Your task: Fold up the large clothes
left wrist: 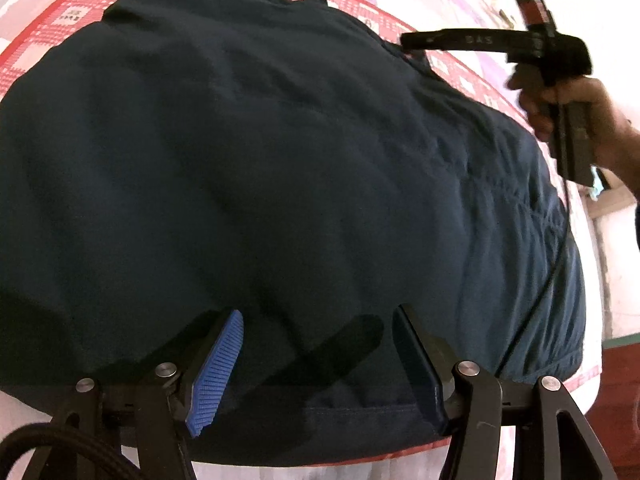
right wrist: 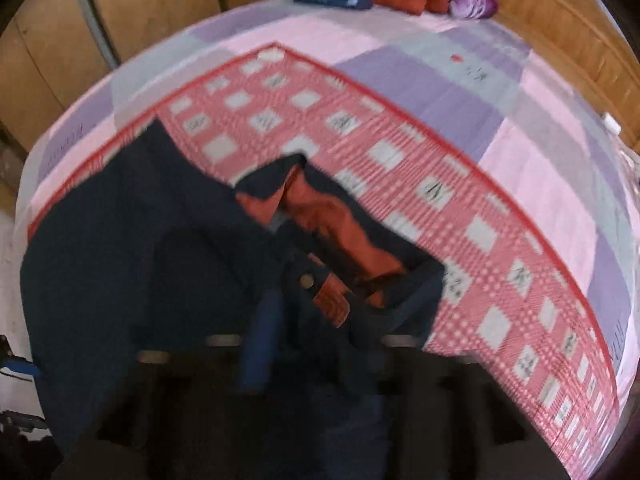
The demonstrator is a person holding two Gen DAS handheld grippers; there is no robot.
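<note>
Tongs first: the left gripper [left wrist: 318, 364] is seen at the bottom of the left wrist view with its jaws parted, the blue ribbed pad [left wrist: 218, 372] and the dark finger [left wrist: 416, 360] standing well apart over the near hem of the navy jacket [left wrist: 260, 168]; nothing is pinched between them. The right gripper [right wrist: 316, 344] is smeared by motion blur at the bottom of the right wrist view; its jaws appear parted, with collar cloth lying between the blurred fingers, though whether the pads press on it cannot be told. In the left wrist view the same tool is seen at upper right, held by a hand [left wrist: 568, 108]. The jacket lies spread across the red checked mat [right wrist: 360, 152] on the pink and purple bedsheet [right wrist: 540, 184], the orange lining [right wrist: 340, 232] and a brown leather patch [right wrist: 330, 304] exposed at the collar, centre of the right view. Risks judged from here: a single layer may be taken at the hem, so the fold drags unevenly; the mat edge may be caught with the cloth; the open collar may bunch; the trailing cable [left wrist: 556, 264] lying over the jacket's right side may be folded in.
</note>
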